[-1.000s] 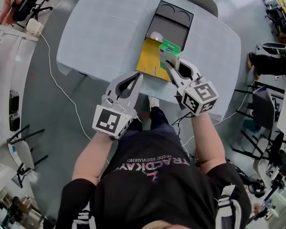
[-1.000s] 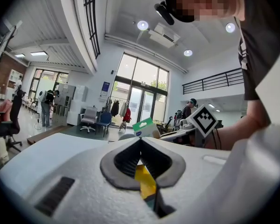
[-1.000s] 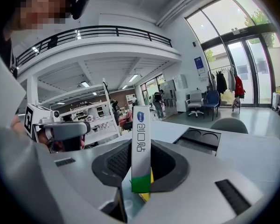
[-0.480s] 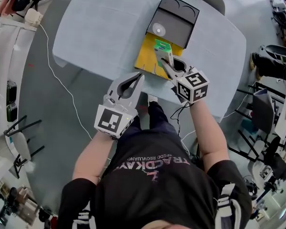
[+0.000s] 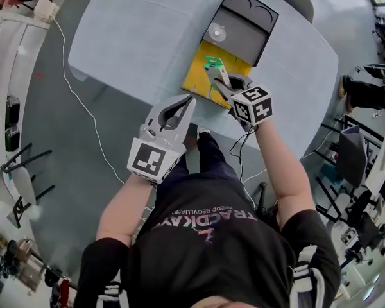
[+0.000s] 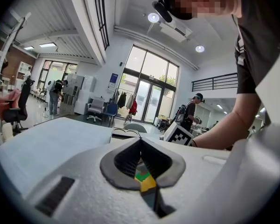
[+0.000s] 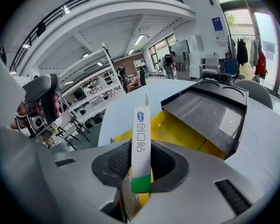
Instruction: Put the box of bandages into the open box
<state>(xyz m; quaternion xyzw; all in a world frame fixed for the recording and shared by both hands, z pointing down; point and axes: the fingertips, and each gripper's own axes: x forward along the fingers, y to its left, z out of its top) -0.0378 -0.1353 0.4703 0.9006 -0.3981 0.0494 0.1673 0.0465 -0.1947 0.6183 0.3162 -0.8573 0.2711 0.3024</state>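
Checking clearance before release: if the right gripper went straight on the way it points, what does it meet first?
Likely the yellow panel of the open box: the bandage box clamped in the right gripper leads, aimed down at it. Depth is unclear.

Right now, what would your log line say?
right gripper: shut on bandage box | bandage box: over yellow flap of open box | left gripper: shut, empty

Grey floor (image 5: 64,191); tall windows (image 6: 149,85); ceiling lights (image 6: 153,17); office chairs (image 6: 95,108); white shelving (image 7: 91,80).
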